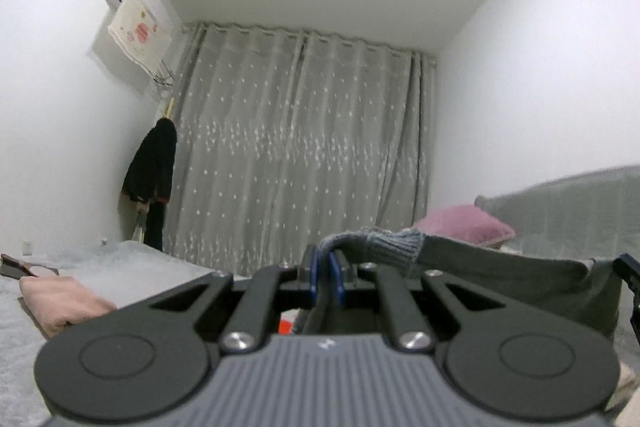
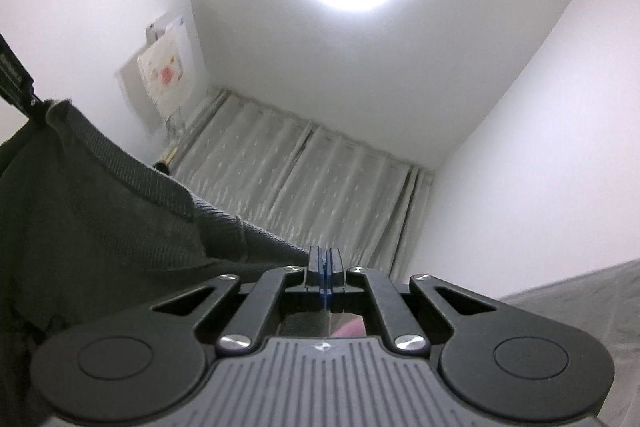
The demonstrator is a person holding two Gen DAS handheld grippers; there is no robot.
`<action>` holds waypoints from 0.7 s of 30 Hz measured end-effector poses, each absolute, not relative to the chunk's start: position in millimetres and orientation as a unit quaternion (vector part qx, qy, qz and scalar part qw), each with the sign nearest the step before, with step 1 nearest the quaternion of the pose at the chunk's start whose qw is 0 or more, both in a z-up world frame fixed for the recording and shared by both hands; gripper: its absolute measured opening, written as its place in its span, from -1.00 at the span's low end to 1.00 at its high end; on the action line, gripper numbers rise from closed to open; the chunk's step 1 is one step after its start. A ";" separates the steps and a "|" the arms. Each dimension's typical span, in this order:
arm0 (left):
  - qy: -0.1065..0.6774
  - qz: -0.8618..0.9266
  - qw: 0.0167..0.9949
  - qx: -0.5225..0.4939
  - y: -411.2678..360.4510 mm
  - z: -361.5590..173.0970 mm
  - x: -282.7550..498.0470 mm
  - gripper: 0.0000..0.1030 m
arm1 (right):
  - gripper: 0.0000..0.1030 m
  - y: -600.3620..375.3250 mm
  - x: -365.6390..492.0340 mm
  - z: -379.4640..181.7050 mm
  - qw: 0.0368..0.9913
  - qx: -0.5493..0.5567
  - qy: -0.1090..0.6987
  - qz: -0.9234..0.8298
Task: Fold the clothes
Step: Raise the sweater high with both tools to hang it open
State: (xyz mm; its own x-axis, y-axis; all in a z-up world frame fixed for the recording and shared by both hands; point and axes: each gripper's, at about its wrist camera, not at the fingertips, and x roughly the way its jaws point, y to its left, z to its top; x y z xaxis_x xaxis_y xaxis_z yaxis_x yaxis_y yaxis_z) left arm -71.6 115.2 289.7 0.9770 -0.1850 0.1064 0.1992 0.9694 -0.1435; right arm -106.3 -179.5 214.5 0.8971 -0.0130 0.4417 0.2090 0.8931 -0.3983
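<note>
A dark grey knit garment point(image 1: 500, 279) hangs stretched in the air between my two grippers. In the left wrist view my left gripper point(image 1: 325, 267) is shut on its lighter ribbed edge point(image 1: 392, 247), which bunches over the blue pads. At that view's right edge the right gripper point(image 1: 628, 277) holds the cloth's far end. In the right wrist view my right gripper point(image 2: 324, 259) has its blue pads pressed together on the garment point(image 2: 100, 219), which runs up and left to the left gripper point(image 2: 16, 83). Both grippers point above the bed toward the curtain.
A folded pink cloth point(image 1: 60, 303) lies on the grey bed point(image 1: 140, 267) at the left. A pink pillow point(image 1: 464, 223) and grey headboard point(image 1: 580, 211) are at the right. Grey curtain point(image 1: 300, 155) ahead, dark clothes point(image 1: 150, 171) hanging in the corner.
</note>
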 end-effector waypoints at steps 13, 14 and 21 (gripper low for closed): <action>-0.128 -0.114 0.978 -0.120 133.5 335.7 -140.6 -0.86 | -0.95 -160.8 -156.1 252.7 0.922 -0.212 -0.316 -0.075; -0.134 -0.116 0.977 -0.123 134.7 338.8 -146.2 -0.86 | -0.95 -159.6 -157.8 254.4 0.921 -0.211 -0.320 -0.076; -0.181 -0.128 0.966 -0.130 137.2 360.1 -185.4 -0.86 | -0.95 -153.0 -178.1 266.7 0.911 -0.200 -0.352 -0.080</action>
